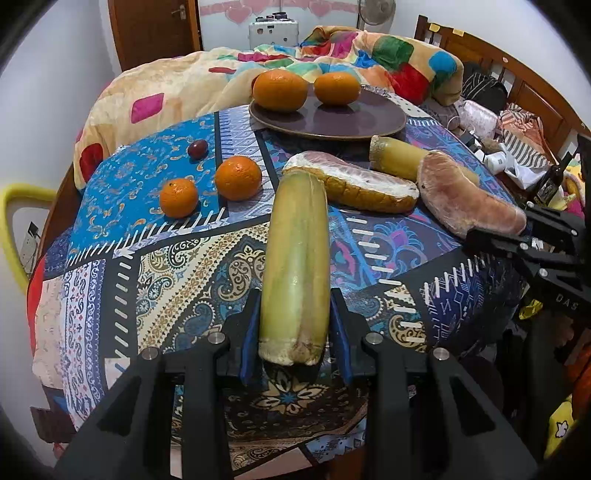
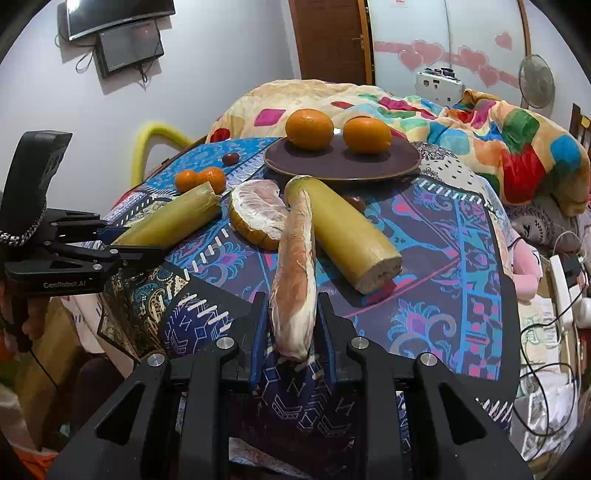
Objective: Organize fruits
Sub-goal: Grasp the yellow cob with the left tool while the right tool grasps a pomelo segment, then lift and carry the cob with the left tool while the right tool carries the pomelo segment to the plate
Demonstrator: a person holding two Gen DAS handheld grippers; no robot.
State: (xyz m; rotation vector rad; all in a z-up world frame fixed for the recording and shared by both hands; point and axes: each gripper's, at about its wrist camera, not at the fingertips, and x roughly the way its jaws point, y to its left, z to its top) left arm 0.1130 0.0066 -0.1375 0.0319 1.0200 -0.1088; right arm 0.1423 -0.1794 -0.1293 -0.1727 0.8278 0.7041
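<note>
With my left tongs (image 1: 295, 325) clamped on a sugarcane piece (image 1: 297, 266) and my right tongs (image 2: 293, 328) clamped on a pomelo segment (image 2: 295, 273), I judge squeezing may crush the soft segment, and lifting may swing the long cane into the oranges (image 1: 210, 190).

A bedroom with pale walls (image 2: 229, 74) and a brown wooden door (image 2: 328, 37). A dark screen (image 2: 131, 46) hangs on the wall beneath a second monitor (image 2: 118, 14), cables trailing below. Pink heart decorations (image 2: 421, 55) line a frosted panel beside a standing fan (image 2: 535, 79). A colourful patchwork blanket (image 1: 391, 62) lies heaped against a wooden headboard (image 1: 491, 62); a paisley patterned cloth (image 1: 184, 266) covers the surface, a yellow chair back (image 2: 159, 133) behind it.
</note>
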